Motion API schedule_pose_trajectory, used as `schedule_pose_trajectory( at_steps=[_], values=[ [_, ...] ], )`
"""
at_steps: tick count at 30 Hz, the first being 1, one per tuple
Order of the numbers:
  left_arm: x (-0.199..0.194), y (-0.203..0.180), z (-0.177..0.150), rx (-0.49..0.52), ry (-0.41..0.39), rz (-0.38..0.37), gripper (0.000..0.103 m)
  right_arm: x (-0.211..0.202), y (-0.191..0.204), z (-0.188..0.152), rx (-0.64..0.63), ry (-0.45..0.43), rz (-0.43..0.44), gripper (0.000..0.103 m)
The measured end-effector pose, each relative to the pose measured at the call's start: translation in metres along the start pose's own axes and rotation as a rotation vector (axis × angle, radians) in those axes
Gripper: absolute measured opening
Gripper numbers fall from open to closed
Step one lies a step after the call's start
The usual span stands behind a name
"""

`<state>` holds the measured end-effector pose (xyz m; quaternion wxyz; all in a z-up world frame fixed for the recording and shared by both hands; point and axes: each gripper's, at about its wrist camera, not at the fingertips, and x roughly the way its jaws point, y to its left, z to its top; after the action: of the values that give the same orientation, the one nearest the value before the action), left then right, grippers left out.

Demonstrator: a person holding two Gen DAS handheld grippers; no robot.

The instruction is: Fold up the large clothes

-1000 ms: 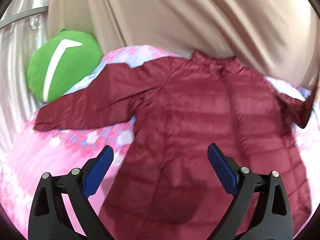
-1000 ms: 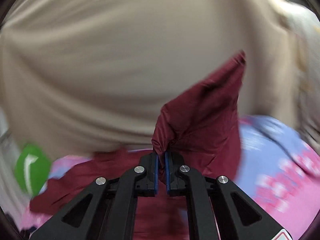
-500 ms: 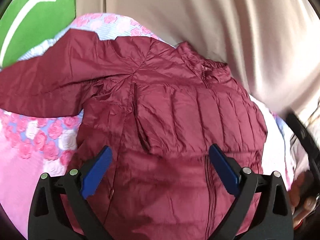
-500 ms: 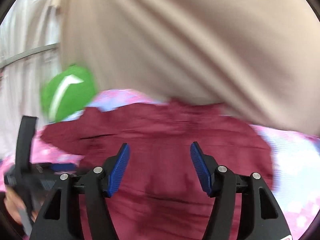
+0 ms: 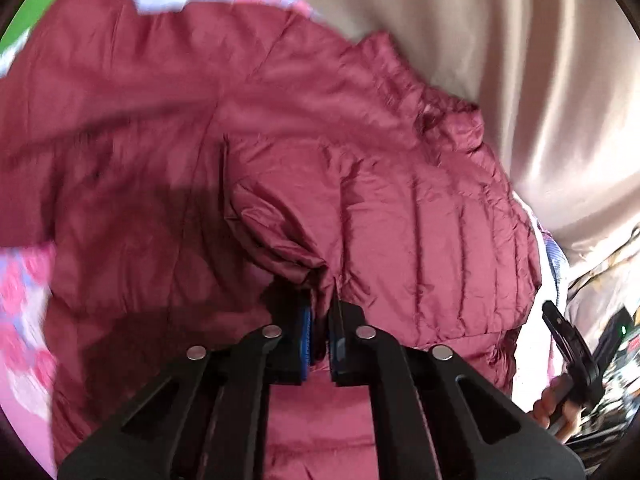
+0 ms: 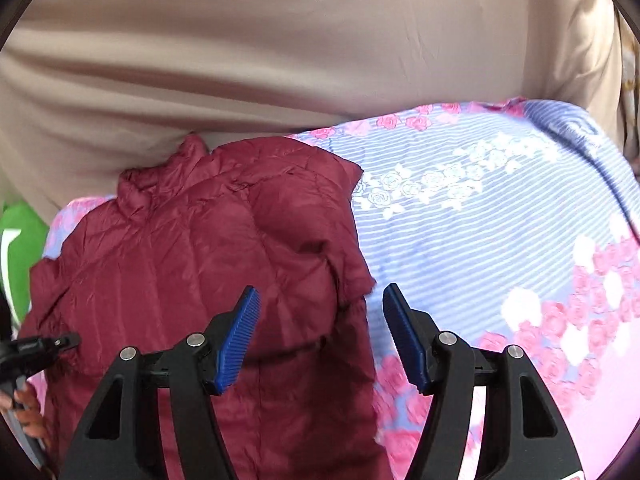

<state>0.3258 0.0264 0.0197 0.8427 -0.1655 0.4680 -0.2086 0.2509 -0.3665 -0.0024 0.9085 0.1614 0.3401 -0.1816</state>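
Observation:
A maroon quilted puffer jacket [image 5: 360, 184] lies on a floral bedspread, collar toward the far side. Its right sleeve is folded across the chest. My left gripper [image 5: 319, 332] is shut on the cuff of that folded sleeve [image 5: 296, 264], low over the jacket's middle. In the right wrist view the jacket [image 6: 208, 248] fills the left half. My right gripper [image 6: 320, 336] is open and empty, its blue pads straddling the jacket's right edge just above the fabric. The left gripper's handle shows at the left edge [image 6: 36, 348].
The pink and blue striped floral bedspread [image 6: 500, 216] extends to the right of the jacket. A beige curtain [image 6: 280, 48] hangs behind the bed. A green cushion [image 6: 20, 248] lies at the far left. The right gripper's handle and a hand show at the lower right of the left wrist view [image 5: 568, 364].
My right gripper laid the sleeve across the chest, let go and opened. My left gripper moved in over the jacket and shut on the folded sleeve's cuff.

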Motion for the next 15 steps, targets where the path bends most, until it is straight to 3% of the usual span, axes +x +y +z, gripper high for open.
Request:
schedule_pose_trajectory(
  at_steps=[2,4,6,7,8,11,13,15],
  values=[
    [-0.021,-0.012,0.01,0.067,-0.088,0.028,0.002,0.011,0.004,0.007,0.01,0.003,0.0,0.06],
    [-0.045,-0.021,0.018,0.119,-0.184,0.05,0.002,0.016,0.008,0.01,0.012,-0.008,0.007,0.049],
    [-0.065,-0.024,0.029,0.142,-0.256,0.067,0.002,0.017,0.011,0.012,0.011,-0.019,0.022,0.049],
    [-0.068,-0.022,0.032,0.146,-0.272,0.089,0.002,0.015,0.012,0.011,0.01,-0.026,0.025,0.049],
    [-0.062,-0.019,0.037,0.164,-0.284,0.163,0.003,0.014,0.013,0.01,0.01,-0.037,0.025,0.049],
    [-0.011,0.0,0.036,0.178,-0.173,0.292,0.003,0.009,0.005,0.001,0.018,-0.03,0.024,0.05],
    [0.011,0.012,0.026,0.158,-0.111,0.289,0.003,0.005,0.0,-0.007,0.018,-0.009,0.046,0.05],
    [0.018,0.015,0.012,0.153,-0.121,0.262,0.003,-0.005,0.0,-0.021,-0.034,-0.002,0.042,0.055]
  ],
)
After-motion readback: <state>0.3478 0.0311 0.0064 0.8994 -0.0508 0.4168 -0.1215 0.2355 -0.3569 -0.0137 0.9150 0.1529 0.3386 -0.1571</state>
